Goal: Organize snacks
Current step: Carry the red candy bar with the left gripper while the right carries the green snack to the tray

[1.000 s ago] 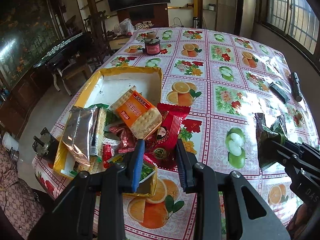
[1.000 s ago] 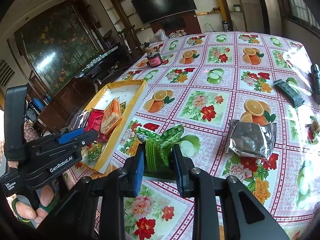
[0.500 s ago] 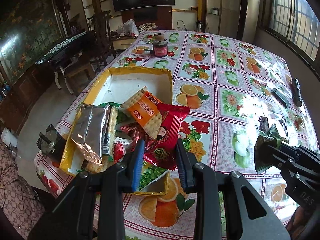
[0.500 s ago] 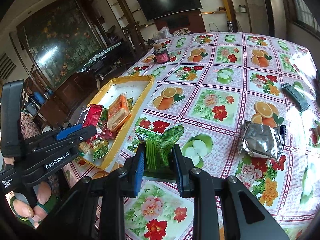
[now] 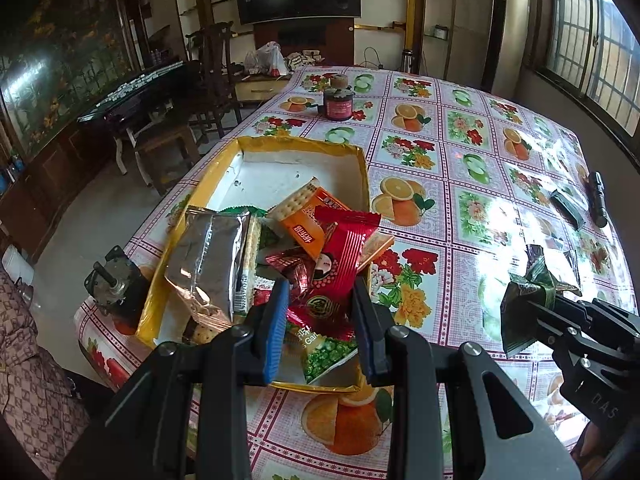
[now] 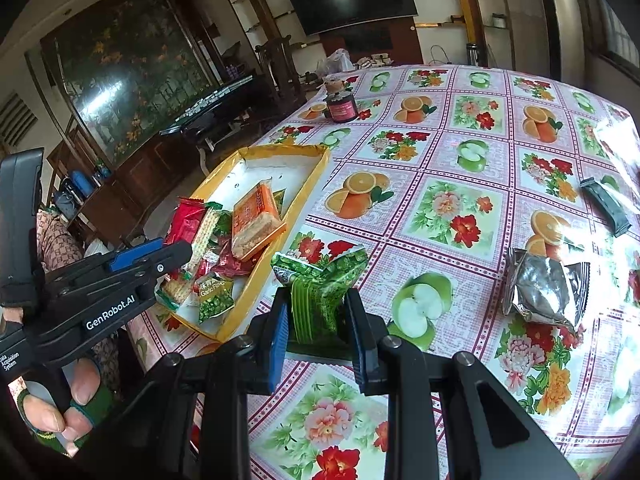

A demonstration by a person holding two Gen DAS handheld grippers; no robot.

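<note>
Your right gripper (image 6: 318,328) is pinching a green snack packet (image 6: 320,284); the yellow tray (image 6: 306,188) is lying at ten o'clock.

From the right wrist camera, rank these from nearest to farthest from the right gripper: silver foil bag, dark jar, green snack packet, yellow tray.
1. green snack packet: clamped in the right gripper.
2. yellow tray: just left.
3. silver foil bag: on the table, off right.
4. dark jar: far end of the table.
</note>
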